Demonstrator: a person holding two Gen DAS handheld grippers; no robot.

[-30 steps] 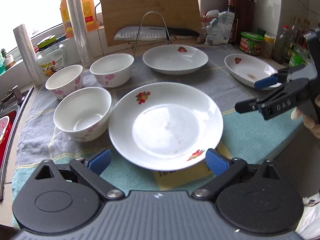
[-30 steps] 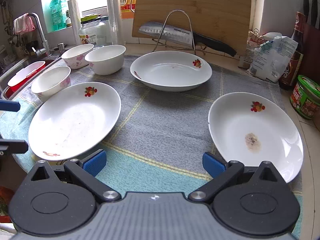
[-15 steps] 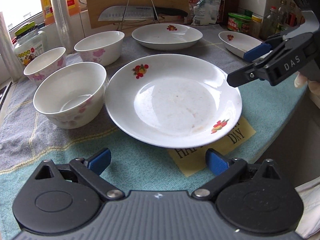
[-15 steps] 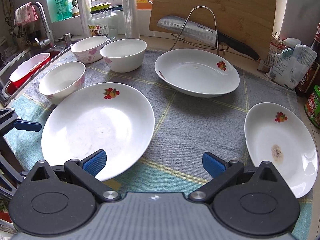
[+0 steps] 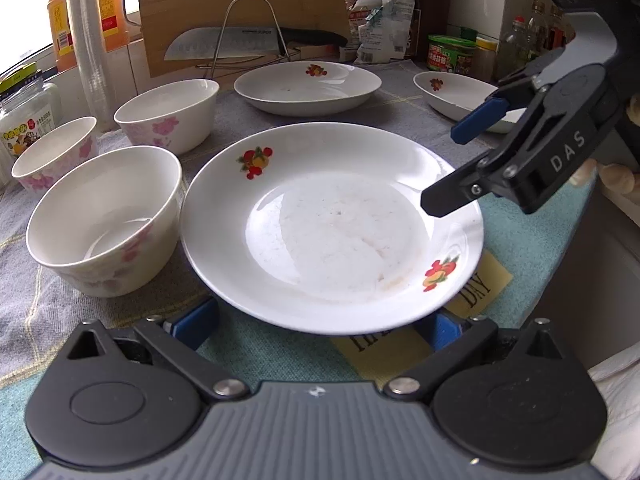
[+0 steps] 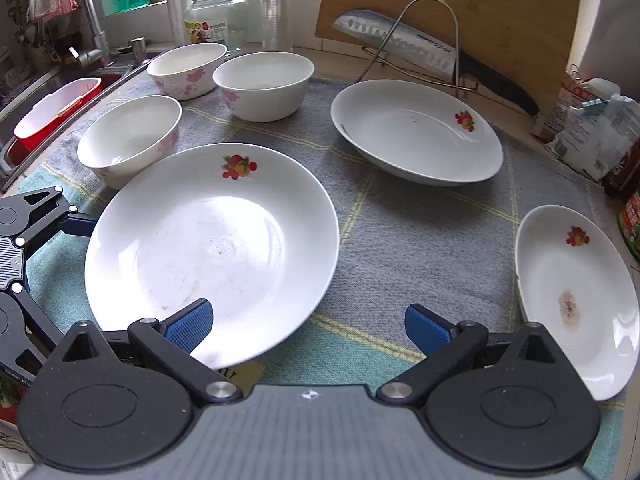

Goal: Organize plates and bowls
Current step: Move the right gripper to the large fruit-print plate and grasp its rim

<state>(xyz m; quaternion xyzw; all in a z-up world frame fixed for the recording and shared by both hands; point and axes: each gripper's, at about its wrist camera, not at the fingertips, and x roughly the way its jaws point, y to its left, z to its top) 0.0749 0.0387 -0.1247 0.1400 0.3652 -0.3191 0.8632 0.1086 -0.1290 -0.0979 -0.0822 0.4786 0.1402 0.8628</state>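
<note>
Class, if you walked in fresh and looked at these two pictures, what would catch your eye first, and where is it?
First, the big white plate with fruit prints, at the near edge of the towel-covered counter. Both grippers stand open around it: the left gripper at its near rim, the right gripper over its right side. Then three flowered bowls cluster to its left.
</note>
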